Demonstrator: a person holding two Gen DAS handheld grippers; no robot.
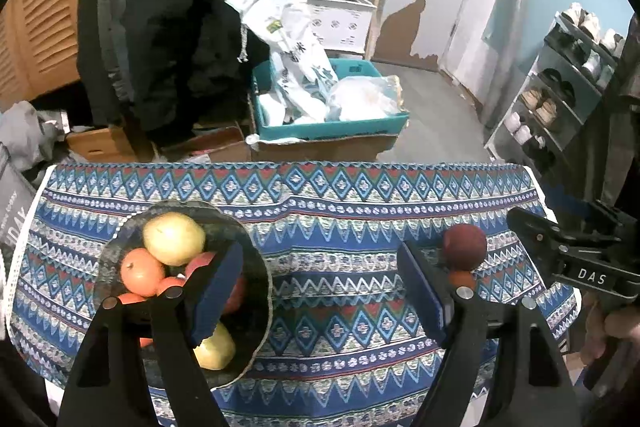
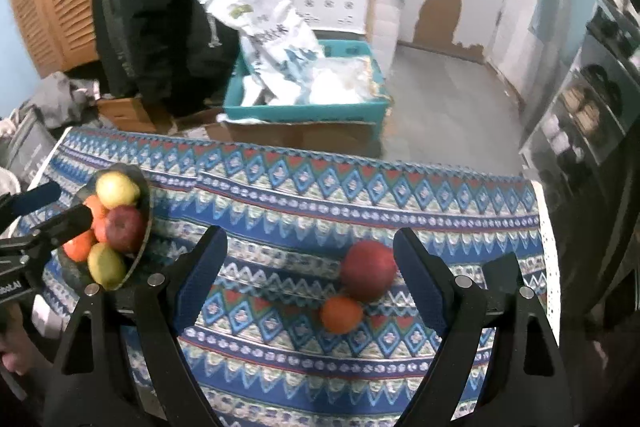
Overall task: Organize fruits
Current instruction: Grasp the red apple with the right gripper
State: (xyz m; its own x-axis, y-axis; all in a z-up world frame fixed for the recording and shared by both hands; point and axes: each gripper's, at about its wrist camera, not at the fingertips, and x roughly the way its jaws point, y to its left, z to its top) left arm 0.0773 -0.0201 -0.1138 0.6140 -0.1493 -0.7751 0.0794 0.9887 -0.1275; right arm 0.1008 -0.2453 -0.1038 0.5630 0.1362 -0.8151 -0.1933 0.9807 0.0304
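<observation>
My left gripper (image 1: 320, 291) sits nearest, jaws spread wide, nothing between; its left finger hangs over the bowl (image 1: 256, 255). Bowl on the patterned cloth (image 1: 340, 227) holds 2 yellow apples, 1 red, approx 3 oranges. Right gripper (image 2: 308, 279) is also spread; loose red apple (image 2: 369, 270) & 1 orange (image 2: 341, 314) lie between its fingers. "DAS" reads on it in left view only.
</observation>
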